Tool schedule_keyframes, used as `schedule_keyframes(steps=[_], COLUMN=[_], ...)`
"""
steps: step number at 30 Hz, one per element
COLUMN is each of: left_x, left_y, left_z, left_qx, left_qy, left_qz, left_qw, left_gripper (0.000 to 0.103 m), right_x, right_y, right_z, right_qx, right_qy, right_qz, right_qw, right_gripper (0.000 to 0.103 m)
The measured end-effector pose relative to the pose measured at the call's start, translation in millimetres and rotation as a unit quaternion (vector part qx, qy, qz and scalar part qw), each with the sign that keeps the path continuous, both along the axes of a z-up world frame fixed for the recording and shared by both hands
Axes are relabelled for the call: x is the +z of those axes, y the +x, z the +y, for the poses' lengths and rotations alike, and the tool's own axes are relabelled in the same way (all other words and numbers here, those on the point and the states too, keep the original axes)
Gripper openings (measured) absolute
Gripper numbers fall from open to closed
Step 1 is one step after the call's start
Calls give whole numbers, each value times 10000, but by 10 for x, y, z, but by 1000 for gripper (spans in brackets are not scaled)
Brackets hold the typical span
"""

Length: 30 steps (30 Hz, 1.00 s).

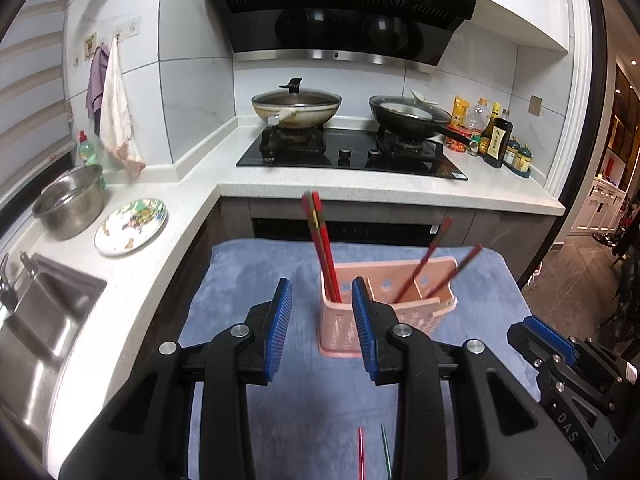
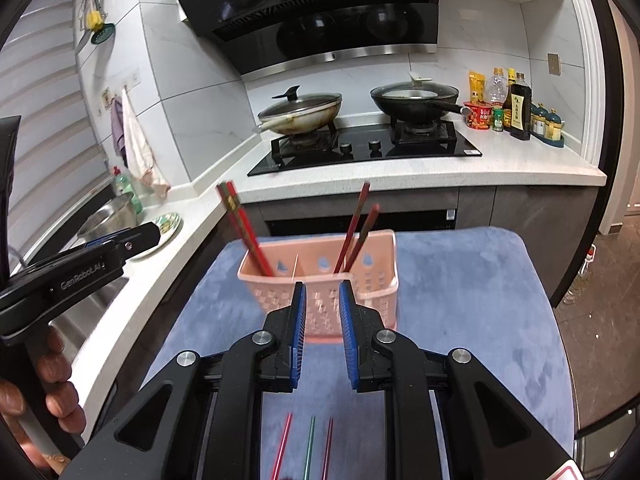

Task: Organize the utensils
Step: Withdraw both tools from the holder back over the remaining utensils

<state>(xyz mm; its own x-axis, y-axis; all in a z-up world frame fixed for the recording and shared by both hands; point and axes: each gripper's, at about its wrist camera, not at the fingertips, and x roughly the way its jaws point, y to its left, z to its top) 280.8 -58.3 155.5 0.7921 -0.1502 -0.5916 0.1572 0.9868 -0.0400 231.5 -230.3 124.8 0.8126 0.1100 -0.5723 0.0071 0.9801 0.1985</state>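
Observation:
A pink slotted utensil holder point(image 1: 384, 304) point(image 2: 320, 280) stands on a blue cloth-covered table point(image 1: 248, 280) point(image 2: 460, 280). A pair of red chopsticks point(image 1: 322, 248) point(image 2: 244, 228) leans in its left compartment. Two darker red chopsticks point(image 1: 436, 258) point(image 2: 358, 232) lean in its right part. My left gripper point(image 1: 322, 300) is open and empty, just in front of the holder. My right gripper point(image 2: 323, 300) is open and empty, close before the holder. Loose chopsticks, red and green, lie on the cloth below the grippers point(image 1: 361, 454) point(image 2: 309, 446).
Beyond the table is a white L-shaped counter point(image 1: 360, 182) with a gas hob, a lidded wok point(image 1: 296, 106) and a black pan point(image 1: 408, 116). Bottles stand at the right point(image 1: 496, 136). A steel bowl point(image 1: 70, 200), a plate point(image 1: 130, 226) and a sink point(image 1: 44, 320) are left.

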Motion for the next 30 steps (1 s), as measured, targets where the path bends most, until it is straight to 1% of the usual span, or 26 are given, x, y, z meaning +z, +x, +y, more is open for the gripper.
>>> schedule_keyframes(steps=[5,8,15,20,22,26,30], left_x=[-146,-278,-748,-1045,-1154,-1339,-1497], left_y=[-311,-458,-860,-1066,-1148,-1288,-1384], left_z=[83,134,165,211,226,247,273], left_qx=[-11,-19,-46,-4,5,34,34], left_qy=[35,72,280,313,317,400,408], left_qz=[78,179,525,789,888,1020,1205], left_qw=[10000,9998,9982,9964,9955,9940,9919], left_gripper=[30,30,30,30,30,30,30], right_x=[-125,-265,-654,-938,-1038,-1169,-1298], right_y=[-354,-573,-1004,-1221,-1287,-1385,-1475], right_z=[81,105,148,187,214,251,318], right_qx=[18,40,55,21,-2,11,24], right_qy=[-83,-25,82,120,63,65,-41], right_qz=[93,244,661,949,1033,1152,1254], right_qw=[9999,9997,9978,9954,9946,9933,9921], right_gripper=[18,18,18,18,18,18,18])
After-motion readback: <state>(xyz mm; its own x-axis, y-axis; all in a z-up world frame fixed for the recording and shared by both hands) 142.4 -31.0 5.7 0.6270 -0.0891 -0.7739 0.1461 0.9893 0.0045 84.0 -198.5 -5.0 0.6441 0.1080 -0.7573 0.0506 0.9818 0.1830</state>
